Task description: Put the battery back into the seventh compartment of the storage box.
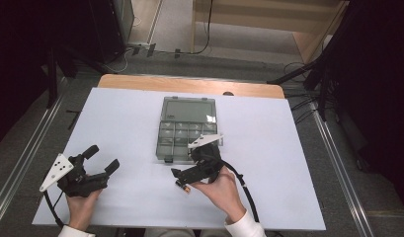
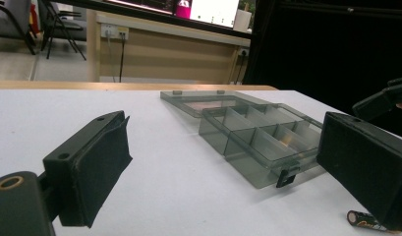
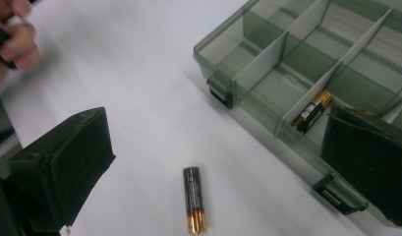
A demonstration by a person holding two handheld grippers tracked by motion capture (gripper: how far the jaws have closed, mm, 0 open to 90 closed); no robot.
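Note:
A smoky clear compartment box (image 1: 185,133) lies open at mid-table, its lid folded flat to the far side. One AA battery (image 3: 194,199) lies loose on the white table just in front of the box. It sits between the wide-apart jaws of my right gripper (image 3: 218,162), untouched. A second battery (image 3: 312,111) rests in a front compartment of the box (image 3: 287,64). In the high view my right gripper (image 1: 179,178) hovers at the box's near edge over the loose battery (image 1: 184,188). My left gripper (image 1: 103,158) stands open at the near left, holding nothing.
The white table (image 1: 120,123) has free room left and right of the box. In the left gripper view the box (image 2: 257,137) lies ahead to the right, with the loose battery (image 2: 363,220) near the right jaw. A person's hand (image 3: 12,34) shows at the top left.

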